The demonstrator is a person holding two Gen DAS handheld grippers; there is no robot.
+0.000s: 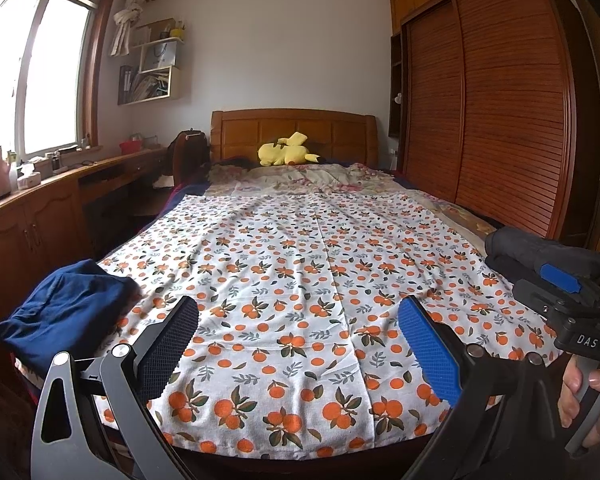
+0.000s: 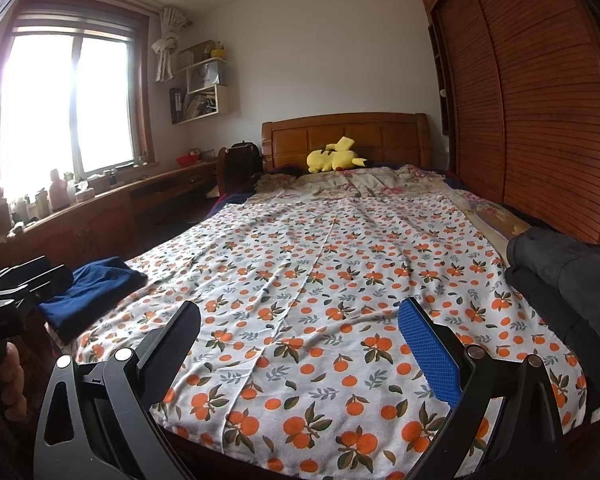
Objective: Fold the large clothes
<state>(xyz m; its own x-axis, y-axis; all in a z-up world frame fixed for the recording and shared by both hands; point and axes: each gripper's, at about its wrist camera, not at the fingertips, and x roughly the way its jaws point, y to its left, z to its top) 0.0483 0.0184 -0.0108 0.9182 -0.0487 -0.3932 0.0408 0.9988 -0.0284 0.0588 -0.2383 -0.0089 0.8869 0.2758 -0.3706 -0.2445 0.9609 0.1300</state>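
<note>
A folded navy garment (image 1: 68,312) (image 2: 96,292) lies at the bed's near left corner. At the near right edge rests a dark grey garment (image 1: 540,252) (image 2: 560,280), bunched and thick. My left gripper (image 1: 300,308) hovers open over the near end of the orange-print sheet (image 1: 300,264) and holds nothing. The right gripper (image 2: 300,312) is open too, above the same sheet (image 2: 320,264), with nothing between its fingers. Each gripper shows in the other's view: the right one (image 1: 556,280) close to the dark garment, the left one (image 2: 28,276) close to the navy garment.
A wooden headboard (image 1: 296,132) and a yellow plush toy (image 1: 286,151) are at the far end, with a crumpled floral quilt (image 1: 300,178) below them. Slatted wardrobe doors (image 1: 500,120) run along the right. A desk with bottles (image 1: 40,184) and a window are on the left.
</note>
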